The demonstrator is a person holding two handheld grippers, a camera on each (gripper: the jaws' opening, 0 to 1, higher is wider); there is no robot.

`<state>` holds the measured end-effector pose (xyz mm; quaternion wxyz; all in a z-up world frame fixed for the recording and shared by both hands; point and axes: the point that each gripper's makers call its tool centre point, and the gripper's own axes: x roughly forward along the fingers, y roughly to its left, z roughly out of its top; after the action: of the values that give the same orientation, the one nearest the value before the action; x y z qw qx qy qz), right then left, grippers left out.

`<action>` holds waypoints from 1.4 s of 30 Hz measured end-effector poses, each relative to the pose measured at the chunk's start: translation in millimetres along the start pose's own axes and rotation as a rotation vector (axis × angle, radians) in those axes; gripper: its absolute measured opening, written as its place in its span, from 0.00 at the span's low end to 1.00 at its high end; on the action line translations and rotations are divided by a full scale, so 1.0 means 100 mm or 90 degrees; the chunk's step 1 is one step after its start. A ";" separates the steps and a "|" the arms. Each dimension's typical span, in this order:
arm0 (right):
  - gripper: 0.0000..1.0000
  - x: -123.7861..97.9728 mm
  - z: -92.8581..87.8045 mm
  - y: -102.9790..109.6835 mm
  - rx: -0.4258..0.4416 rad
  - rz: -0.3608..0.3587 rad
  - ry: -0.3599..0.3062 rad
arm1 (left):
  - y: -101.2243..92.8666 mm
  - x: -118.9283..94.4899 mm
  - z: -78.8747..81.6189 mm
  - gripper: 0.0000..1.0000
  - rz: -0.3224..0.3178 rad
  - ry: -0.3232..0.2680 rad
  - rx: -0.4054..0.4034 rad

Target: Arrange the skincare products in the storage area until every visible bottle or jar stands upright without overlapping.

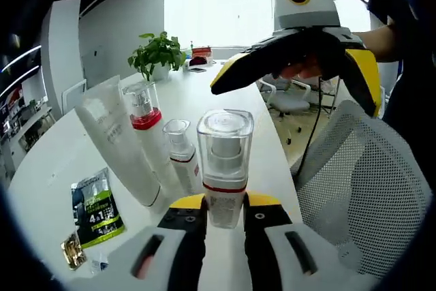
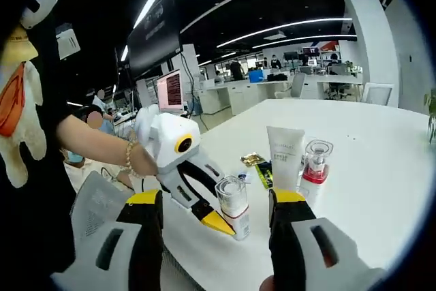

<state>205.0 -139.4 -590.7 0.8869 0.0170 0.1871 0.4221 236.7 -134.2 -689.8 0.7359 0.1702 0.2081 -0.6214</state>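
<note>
A clear square-capped bottle (image 1: 225, 161) with a red band stands upright near the white table's edge, and my left gripper (image 1: 225, 202) is shut on its base. To its left stand a small clear-capped bottle (image 1: 179, 151), a taller pump bottle (image 1: 144, 117) with a red band, and a white tube (image 1: 112, 134). In the right gripper view my right gripper (image 2: 218, 199) is open and wide, a little short of the same bottle (image 2: 234, 206), where the left gripper (image 2: 221, 189) holds it. The tube (image 2: 285, 155) and pump bottle (image 2: 315, 161) stand behind. The right gripper (image 1: 296, 90) hovers above the table.
A green-black sachet (image 1: 95, 209) and a gold sachet (image 1: 71, 250) lie flat left of the bottles. A potted plant (image 1: 160, 52) stands farther along the table (image 1: 225, 93). A mesh chair (image 1: 354, 182) sits beside the table edge. A person's hand (image 2: 139, 161) holds the left gripper.
</note>
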 end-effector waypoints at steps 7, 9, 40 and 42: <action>0.66 -0.05 -0.14 -0.15 0.025 -0.023 0.006 | 0.07 0.12 -0.10 0.19 0.000 0.005 -0.006; 0.67 -0.06 -0.18 -0.20 0.031 -0.032 0.009 | 0.09 0.14 -0.12 0.19 -0.001 0.007 -0.002; 0.79 -0.11 -0.42 -0.46 0.074 -0.076 0.039 | 0.42 0.44 -0.12 0.19 0.006 -0.023 -0.016; 0.79 -0.11 -0.44 -0.46 0.073 -0.076 0.042 | 0.44 0.45 -0.12 0.19 0.008 -0.026 -0.019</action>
<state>217.7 -182.5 -636.4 0.9015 0.0425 0.2403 0.3574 285.3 -158.4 -723.6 0.7462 0.1479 0.2016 -0.6170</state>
